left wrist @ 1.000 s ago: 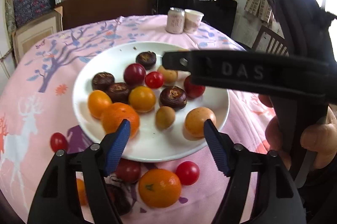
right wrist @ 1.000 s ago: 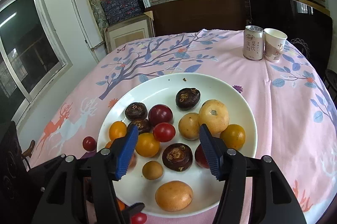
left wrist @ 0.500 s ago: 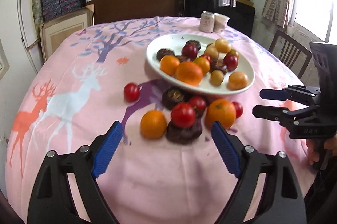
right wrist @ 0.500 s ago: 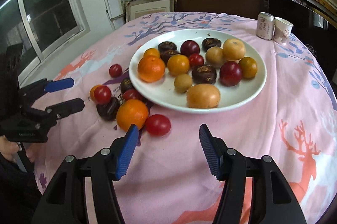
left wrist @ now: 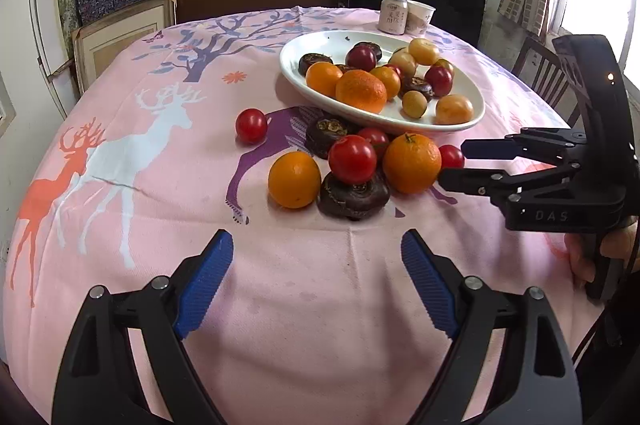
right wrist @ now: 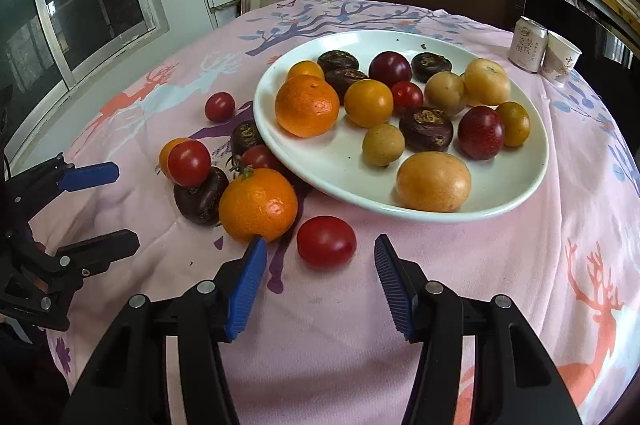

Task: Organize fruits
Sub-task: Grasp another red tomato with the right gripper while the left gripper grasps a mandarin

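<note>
A loose red tomato point(right wrist: 326, 242) lies on the counter point(right wrist: 500, 265) just beyond the right tool point(right wrist: 320, 279), at 12 o'clock from its tips; the jaws are closing, nothing between them. An orange point(right wrist: 258, 204) sits at 10 o'clock, near the left pad. The tool tilts steeply down. The left tool point(left wrist: 316, 279) gapes wide, empty, short of the fruit pile below the white plate point(left wrist: 304, 43)

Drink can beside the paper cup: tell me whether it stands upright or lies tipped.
Upright. The drink can stands on its base on the tablecloth, top rim uppermost, beside the paper cup.
</note>
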`<state>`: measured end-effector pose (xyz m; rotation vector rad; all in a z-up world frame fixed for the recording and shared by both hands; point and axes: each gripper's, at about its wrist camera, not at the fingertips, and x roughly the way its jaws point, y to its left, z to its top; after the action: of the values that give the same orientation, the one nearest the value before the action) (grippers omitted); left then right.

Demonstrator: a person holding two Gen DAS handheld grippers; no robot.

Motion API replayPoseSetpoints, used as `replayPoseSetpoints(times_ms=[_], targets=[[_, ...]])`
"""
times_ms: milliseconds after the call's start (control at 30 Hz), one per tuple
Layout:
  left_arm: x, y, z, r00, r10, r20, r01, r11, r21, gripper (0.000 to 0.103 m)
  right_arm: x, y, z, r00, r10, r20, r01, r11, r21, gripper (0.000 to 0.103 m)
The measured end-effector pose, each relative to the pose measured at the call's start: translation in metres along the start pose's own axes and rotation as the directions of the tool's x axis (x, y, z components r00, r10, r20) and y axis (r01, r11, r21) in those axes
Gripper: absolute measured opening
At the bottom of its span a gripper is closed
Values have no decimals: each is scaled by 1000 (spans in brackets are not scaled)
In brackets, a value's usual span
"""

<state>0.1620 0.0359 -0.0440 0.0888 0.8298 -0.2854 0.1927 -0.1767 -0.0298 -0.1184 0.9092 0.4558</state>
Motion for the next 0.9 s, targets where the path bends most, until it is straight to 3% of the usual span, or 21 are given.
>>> replayPoseSetpoints(times_ms=[133, 200, 433, 700, 900], targets=[[4, -1, 1, 1000, 3, -13, -3, 1000, 4, 84, 3, -1, 2, 1000, -6, 2, 6, 1000, 7, 54], [7, -2, 1, 1000, 3, -20, -3, 1000, 6, 84, 7, -7, 4, 1000, 16, -13, -15, 999, 35, 31], [9, -11, 6, 1000, 9, -20, -8, 1000, 28, 84, -3, -13, -2, 999, 45, 20, -46, 996, 75, 31], [17, 23, 21, 995, 101, -23, -102, 994, -40, 84, -27, -36, -24, 992, 96, 80, -107, 983, 151, 31], [32, 28, 30, 995, 93, -49, -95, 995, -44, 84, -28, -43, -28, 989, 119, 86, -134, 973, 190, 31]])
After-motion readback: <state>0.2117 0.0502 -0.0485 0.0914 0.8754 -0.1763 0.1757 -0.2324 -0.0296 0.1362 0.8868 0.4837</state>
